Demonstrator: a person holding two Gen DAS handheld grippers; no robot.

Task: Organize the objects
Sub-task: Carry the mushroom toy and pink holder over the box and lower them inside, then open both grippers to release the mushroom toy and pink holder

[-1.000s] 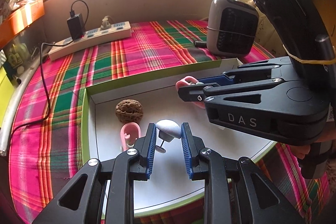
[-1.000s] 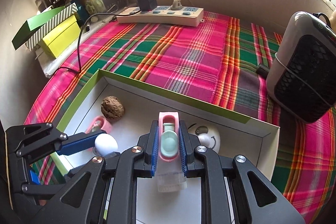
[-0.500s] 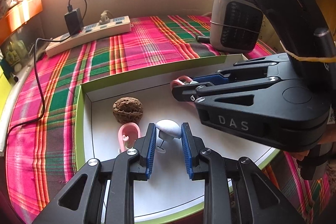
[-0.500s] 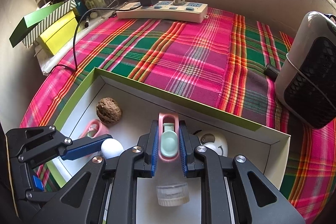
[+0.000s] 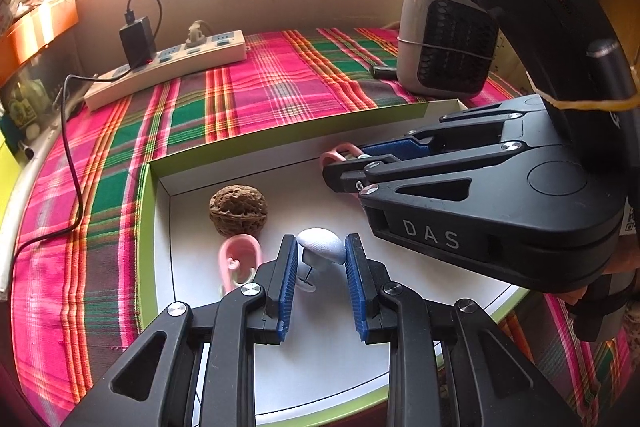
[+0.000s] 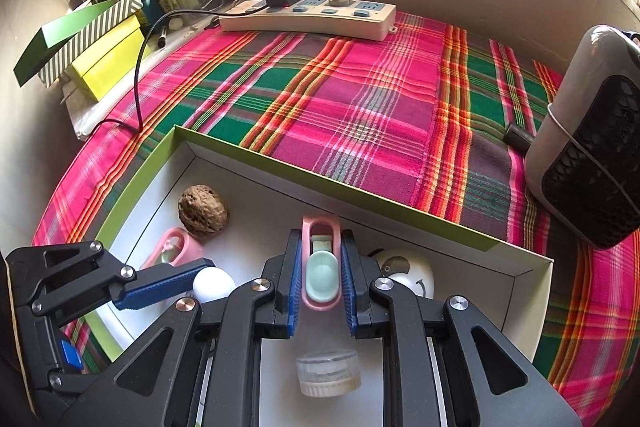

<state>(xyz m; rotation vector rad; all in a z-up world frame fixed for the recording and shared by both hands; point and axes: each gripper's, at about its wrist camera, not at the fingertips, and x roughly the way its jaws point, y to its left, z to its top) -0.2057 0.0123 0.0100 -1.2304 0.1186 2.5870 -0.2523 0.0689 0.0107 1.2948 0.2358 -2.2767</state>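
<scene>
**Right wrist view: pink piece now lifted clear of its tub, both jaws loaded over the box**

Right wrist view: the right gripper point(image 6: 320, 237) has its jaws drawn in narrow, and the blue pads clamp a pink oval holder with a mint-green scoop inside point(image 6: 320, 305). It hangs above the white floor of a green-rimmed box point(image 6: 360, 193).

A second ago a blurred translucent shape sat right under the holder, as if joined to it. Now a small clear tub point(image 6: 328, 373) shows sharply, apart from the holder and back behind the jaws, between the gripper's arms. This looks like the holder and tub have come apart, though I cannot tell whether the tub rests on the box floor.

A walnut point(image 6: 203, 209) lies ahead of the jaws and to their left. A white ball with a drawn face point(image 6: 408, 273) lies just to their right.

Left wrist view: the left gripper point(image 5: 320, 239) holds its jaws narrow on a white mushroom-shaped cap with a thin pin point(image 5: 320, 247). The grip looks the same as a second ago. The cap hangs above the box floor with its shadow below. A second pink holder point(image 5: 239, 261) lies just left of the jaws, and the walnut is just beyond it.

Nothing inside the box has shifted. Both held pieces are over the box but neither is set down, so placing them is likely the next step. The box stands on a table covered in plaid cloth point(image 6: 360, 99).
</scene>
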